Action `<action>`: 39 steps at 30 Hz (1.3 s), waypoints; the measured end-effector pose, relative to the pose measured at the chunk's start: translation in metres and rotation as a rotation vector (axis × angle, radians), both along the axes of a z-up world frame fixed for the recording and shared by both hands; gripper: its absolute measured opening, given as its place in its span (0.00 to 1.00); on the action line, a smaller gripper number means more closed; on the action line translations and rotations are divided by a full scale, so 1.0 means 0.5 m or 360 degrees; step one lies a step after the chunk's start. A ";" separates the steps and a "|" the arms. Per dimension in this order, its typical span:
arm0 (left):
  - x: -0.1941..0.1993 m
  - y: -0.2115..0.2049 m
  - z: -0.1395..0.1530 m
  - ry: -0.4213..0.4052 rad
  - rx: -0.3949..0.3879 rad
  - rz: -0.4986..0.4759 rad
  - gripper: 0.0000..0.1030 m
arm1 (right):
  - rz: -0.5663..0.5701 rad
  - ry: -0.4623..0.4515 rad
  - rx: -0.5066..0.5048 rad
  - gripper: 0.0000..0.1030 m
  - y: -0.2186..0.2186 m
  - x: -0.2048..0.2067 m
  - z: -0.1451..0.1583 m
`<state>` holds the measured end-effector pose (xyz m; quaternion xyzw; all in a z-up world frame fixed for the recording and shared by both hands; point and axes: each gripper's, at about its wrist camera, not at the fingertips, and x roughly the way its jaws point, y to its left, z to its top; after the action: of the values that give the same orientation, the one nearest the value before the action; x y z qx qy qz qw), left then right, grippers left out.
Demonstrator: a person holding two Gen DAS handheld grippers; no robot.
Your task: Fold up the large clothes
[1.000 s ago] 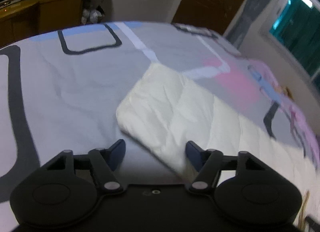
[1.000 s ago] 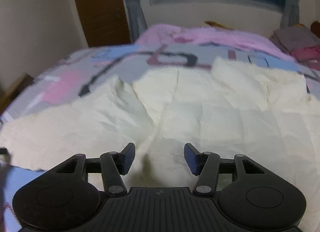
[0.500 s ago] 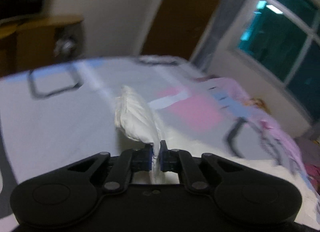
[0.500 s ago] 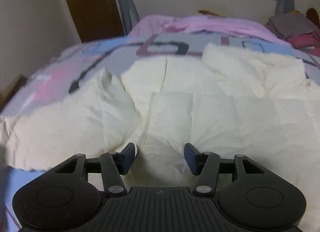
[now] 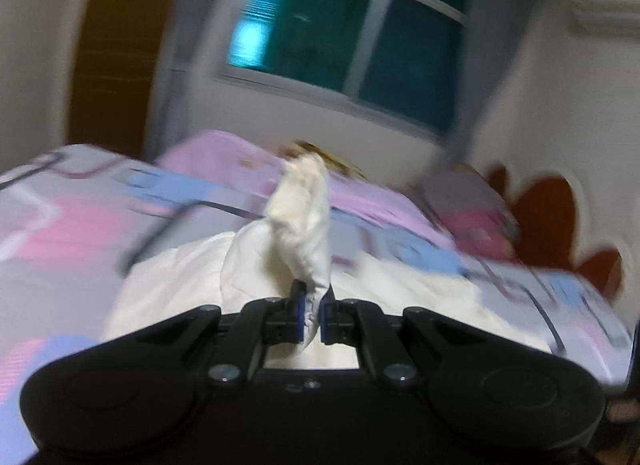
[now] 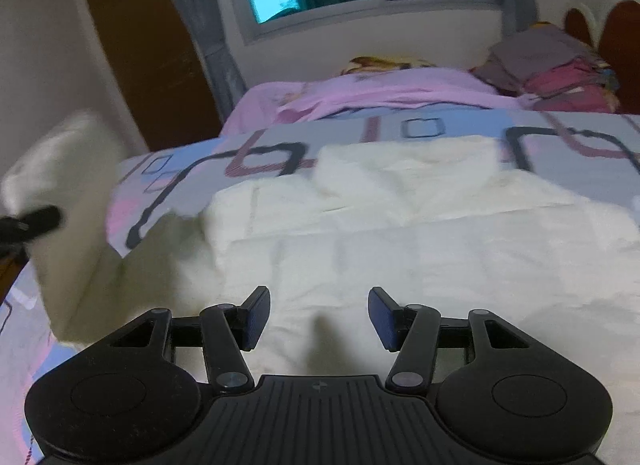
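Observation:
A large cream quilted garment (image 6: pixel 400 233) lies spread on the bed. My left gripper (image 5: pixel 311 315) is shut on one end of the garment (image 5: pixel 300 217) and holds it raised above the bed, the cloth sticking up between the jaws. That lifted end shows blurred at the left of the right wrist view (image 6: pixel 60 169), with part of the left gripper (image 6: pixel 32 221) beside it. My right gripper (image 6: pixel 318 315) is open and empty, low over the middle of the garment.
The bed (image 6: pixel 272 153) has a grey, pink and blue patterned sheet. A pink blanket (image 6: pixel 380 89) and a pile of folded clothes (image 6: pixel 552 65) lie at the far end under the window. A brown door (image 6: pixel 140 45) stands at the left.
My left gripper closed on the garment's end, lifted it and swung toward the window. The right gripper stayed open, moving a little over the garment.

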<state>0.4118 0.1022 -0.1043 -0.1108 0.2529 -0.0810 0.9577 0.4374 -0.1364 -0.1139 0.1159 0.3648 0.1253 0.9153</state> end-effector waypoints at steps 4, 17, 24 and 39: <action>0.026 -0.124 -0.053 0.0087 0.0083 -0.0192 0.06 | -0.0070 0.0007 0.0011 0.53 -0.067 -0.014 0.002; -0.030 -0.143 -0.097 0.0173 0.0369 -0.0179 0.71 | 0.0033 0.0111 0.0212 0.53 -0.084 0.010 -0.027; -0.050 -0.027 -0.097 0.0269 0.0427 0.0102 0.72 | 0.0133 0.0239 0.0249 0.53 -0.008 0.049 -0.067; -0.062 0.045 -0.145 0.0388 0.0528 0.0268 0.72 | 0.0111 0.0062 0.0228 0.12 0.027 0.049 -0.022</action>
<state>0.3810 0.1248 -0.1768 0.0185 0.3667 0.0559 0.9285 0.4617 -0.1229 -0.1247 0.1707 0.3764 0.1807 0.8925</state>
